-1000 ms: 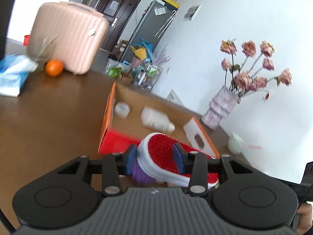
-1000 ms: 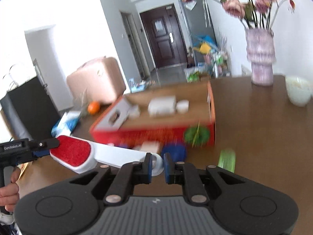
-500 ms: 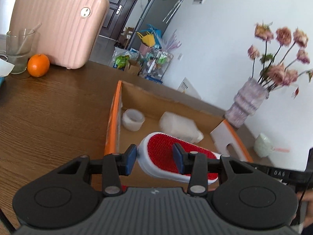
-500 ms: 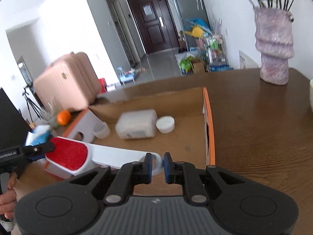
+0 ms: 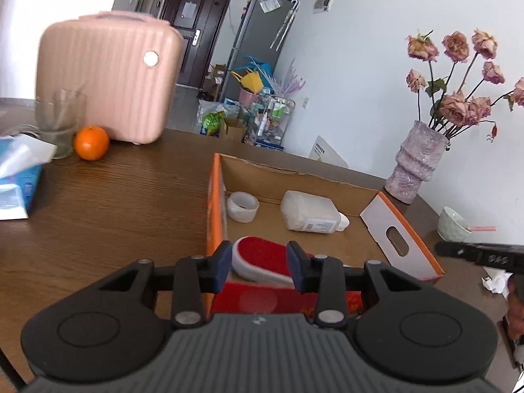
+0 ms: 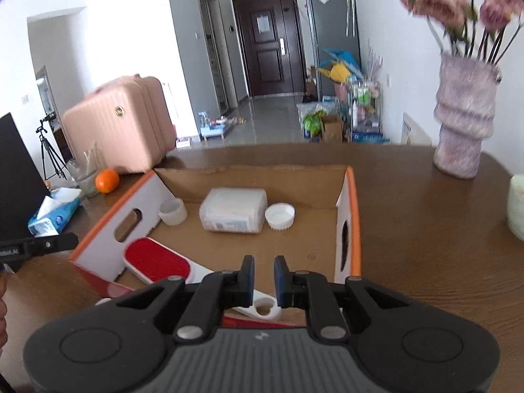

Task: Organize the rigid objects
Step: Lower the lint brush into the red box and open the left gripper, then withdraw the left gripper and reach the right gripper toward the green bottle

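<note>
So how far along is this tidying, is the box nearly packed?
Done: tape roll and bottle lie in the box. In hand: the red brush, head inside, handle between the right gripper jaws, grip unclear; left gripper open. Left: letting go.

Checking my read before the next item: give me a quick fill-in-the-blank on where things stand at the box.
1. The lint brush has a ____ bristle pad.
2. The brush lies in the cardboard box with its handle over the ____ wall.
3. The round fruit beside the pink suitcase is an ____.
4. The vase holds dried ____.

Missing words: red; near; orange; roses
</note>
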`<state>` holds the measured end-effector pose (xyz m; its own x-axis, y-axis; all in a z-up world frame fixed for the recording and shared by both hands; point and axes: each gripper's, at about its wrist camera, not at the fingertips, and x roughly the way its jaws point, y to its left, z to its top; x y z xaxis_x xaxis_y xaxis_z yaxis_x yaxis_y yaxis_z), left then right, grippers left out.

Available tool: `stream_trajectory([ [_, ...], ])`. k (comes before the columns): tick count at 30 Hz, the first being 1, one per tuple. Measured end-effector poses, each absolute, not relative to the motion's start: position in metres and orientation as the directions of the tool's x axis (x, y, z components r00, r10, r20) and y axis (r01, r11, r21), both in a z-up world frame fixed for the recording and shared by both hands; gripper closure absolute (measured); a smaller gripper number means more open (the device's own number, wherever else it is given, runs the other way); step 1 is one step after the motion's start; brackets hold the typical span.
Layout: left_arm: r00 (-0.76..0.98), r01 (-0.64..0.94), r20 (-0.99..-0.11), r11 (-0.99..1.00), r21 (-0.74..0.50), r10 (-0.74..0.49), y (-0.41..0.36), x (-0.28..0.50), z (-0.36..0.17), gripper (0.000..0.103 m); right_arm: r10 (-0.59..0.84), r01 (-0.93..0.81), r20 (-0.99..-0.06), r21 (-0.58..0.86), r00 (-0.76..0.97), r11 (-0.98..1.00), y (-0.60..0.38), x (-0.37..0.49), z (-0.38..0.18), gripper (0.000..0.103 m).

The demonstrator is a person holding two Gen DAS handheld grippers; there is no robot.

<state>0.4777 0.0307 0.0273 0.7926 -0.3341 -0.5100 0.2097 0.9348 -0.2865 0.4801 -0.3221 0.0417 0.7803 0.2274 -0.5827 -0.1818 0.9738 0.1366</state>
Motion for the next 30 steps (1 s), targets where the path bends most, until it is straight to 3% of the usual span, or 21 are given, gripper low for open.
stream_trajectory([
  [4,0.814,0.200,-0.499,0.950,-0.241,-0.298,0.043,0.438,0.041,0.063,0.217,-0.191,-0.553,0.105,0.805,0.976,-0.324,0.437,0.062,0.089],
  [8,0.840,0.201,-0.481,0.967,-0.154,-0.251,0.048,0.384,0.052,0.051,0.195,-0.185,-0.529,0.073,0.826,0.980,-0.323,0.390,0.071,0.088],
  [12,0.869,0.228,-0.438,0.972,-0.055,-0.229,0.046,0.328,0.054,0.030,0.151,-0.170,-0.510,0.009,0.847,0.985,-0.316,0.337,0.067,0.070],
  [15,0.886,0.237,-0.408,0.971,-0.011,-0.221,0.046,0.289,0.052,0.022,0.141,-0.166,-0.495,-0.006,0.857,0.986,-0.310,0.299,0.061,0.059],
  [19,0.899,0.223,-0.385,0.975,-0.005,-0.208,0.047,0.242,0.047,0.016,0.138,-0.166,-0.461,-0.021,0.877,0.986,-0.300,0.249,0.053,0.045],
  [25,0.908,0.205,-0.374,0.979,0.003,-0.189,0.049,0.187,0.036,0.009,0.156,-0.179,-0.449,-0.008,0.880,0.984,-0.286,0.189,0.036,0.034],
  [30,0.909,0.189,-0.383,0.982,0.019,-0.167,0.051,0.161,0.031,0.007,0.127,-0.156,-0.466,-0.024,0.876,0.987,-0.285,0.157,0.019,0.033],
])
